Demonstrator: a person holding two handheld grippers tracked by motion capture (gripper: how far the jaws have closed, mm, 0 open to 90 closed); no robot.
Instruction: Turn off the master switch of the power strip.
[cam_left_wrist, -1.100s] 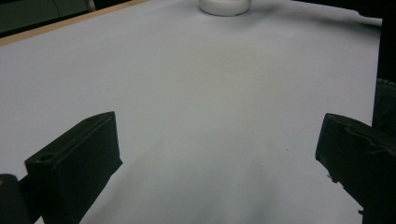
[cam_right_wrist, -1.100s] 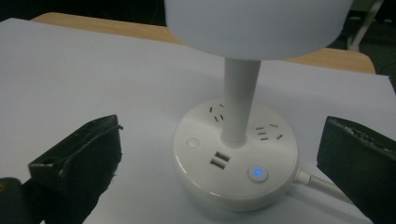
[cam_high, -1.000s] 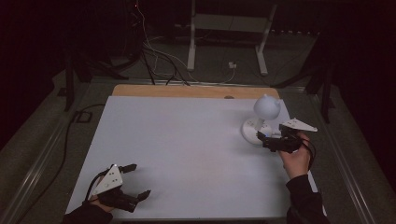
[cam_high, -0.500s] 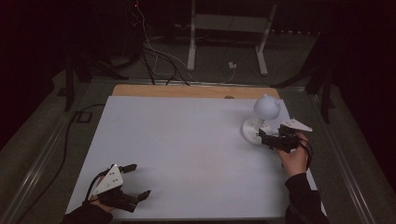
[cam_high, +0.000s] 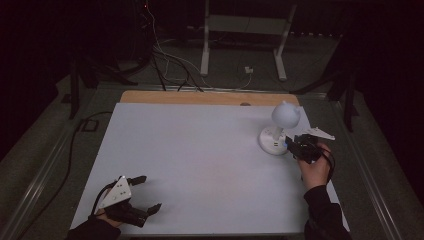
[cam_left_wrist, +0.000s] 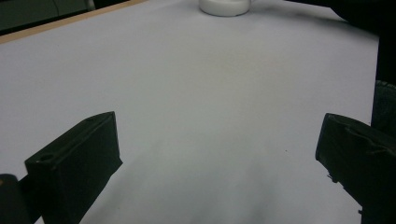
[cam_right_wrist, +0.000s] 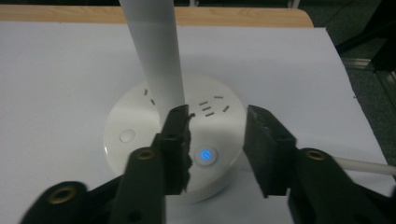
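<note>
- Overhead, the high view shows a small white plastic desk lamp with a round base and ball-shaped head (cam_high: 278, 131) standing at the far right of the white table (cam_high: 200, 150). The right tool (cam_high: 295, 146) reaches in against the near side of its base, while the left tool (cam_high: 142, 194) rests wide open at the near left corner, well apart from the lamp. With the lamp this close to the table's right edge, a sideways shove could slide it toward that edge.
- From the left gripper view, the left tool's jaws stand far apart with nothing between them, and the lamp's base (cam_left_wrist: 225, 6) sits far across the bare sheet. This hand is too far off to steady the lamp if it tips.
- Through the right gripper view, the right tool (cam_right_wrist: 217, 140) is partly open and holds nothing. Its jaws hang over the base, either side of a glowing blue round button (cam_right_wrist: 206, 155), and one jaw tip sits just beside the white upright stem (cam_right_wrist: 154, 56). Judged from this, pressing down off-centre could miss the button. A jaw could also nudge the stem and rock the light base, or catch the white cable (cam_right_wrist: 364, 165) trailing off to one side.
</note>
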